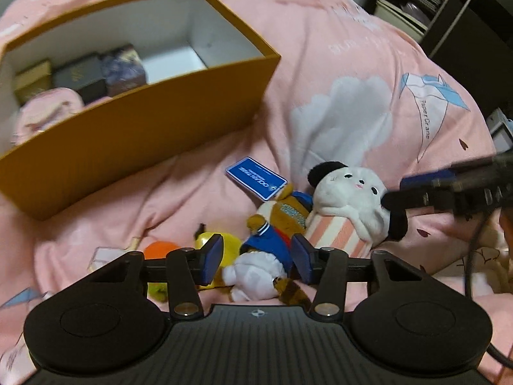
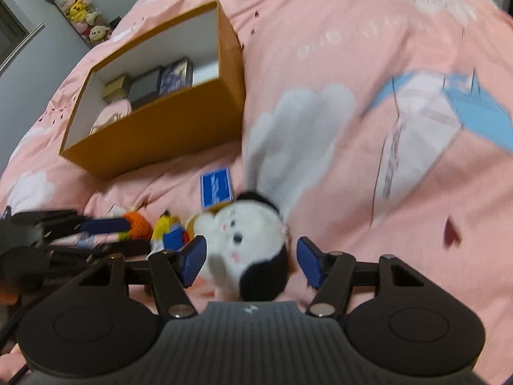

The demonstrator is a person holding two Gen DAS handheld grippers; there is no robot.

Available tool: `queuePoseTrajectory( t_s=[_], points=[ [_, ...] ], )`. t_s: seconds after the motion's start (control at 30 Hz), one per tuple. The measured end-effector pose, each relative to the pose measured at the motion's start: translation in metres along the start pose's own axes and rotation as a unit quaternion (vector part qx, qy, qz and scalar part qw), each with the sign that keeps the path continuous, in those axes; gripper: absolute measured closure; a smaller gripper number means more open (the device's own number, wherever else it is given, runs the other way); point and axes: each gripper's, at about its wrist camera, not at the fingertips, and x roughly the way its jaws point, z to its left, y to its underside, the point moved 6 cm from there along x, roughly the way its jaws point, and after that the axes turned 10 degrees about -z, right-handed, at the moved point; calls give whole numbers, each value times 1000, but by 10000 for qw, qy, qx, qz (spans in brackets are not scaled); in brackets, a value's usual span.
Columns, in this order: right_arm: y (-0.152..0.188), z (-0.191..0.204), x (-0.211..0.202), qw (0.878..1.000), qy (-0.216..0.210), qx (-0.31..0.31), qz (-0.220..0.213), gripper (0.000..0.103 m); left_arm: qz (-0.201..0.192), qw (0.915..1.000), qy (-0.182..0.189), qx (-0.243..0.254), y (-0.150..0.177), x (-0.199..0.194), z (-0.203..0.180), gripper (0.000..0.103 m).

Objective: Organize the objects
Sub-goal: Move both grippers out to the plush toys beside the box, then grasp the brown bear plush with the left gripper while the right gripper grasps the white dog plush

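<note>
Partly done, I judge: small boxes (image 1: 80, 77) sit in the orange box (image 1: 144, 134) ahead, while my left gripper (image 1: 256, 258) gapes unpressed around the bear plush (image 1: 272, 240) and my right gripper (image 2: 251, 261) straddles the panda plush (image 2: 250, 243), gripping nothing.

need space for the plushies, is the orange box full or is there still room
Still room. The orange box holds three small boxes and a pink item at one end; the other end shows bare white floor.
</note>
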Motion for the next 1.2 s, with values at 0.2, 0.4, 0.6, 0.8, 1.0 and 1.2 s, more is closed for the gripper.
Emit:
queuePoseTrajectory(
  t_s=[0.2, 0.4, 0.6, 0.8, 1.0, 1.2],
  points=[
    [17, -1, 18, 9988, -141, 236, 414, 37, 394, 9988, 299, -12, -4, 23, 4, 48],
    [21, -7, 40, 9955, -333, 671, 586, 30, 785, 9963, 351, -20, -3, 45, 6, 48],
    [20, -9, 55, 9931, -410, 929, 592, 25, 1016, 9941, 379, -44, 1, 61, 4, 48],
    [19, -8, 62, 9945, -375, 844, 496, 26, 1094, 9927, 467, -214, 4, 68, 4, 53],
    [16, -5, 67, 9971, -346, 580, 343, 28, 1036, 9936, 398, -186, 9, 70, -4, 56],
    [14, -1, 56, 9988, -357, 263, 212, 33, 778, 9965, 309, -43, 9, 58, -13, 63]
  ],
)
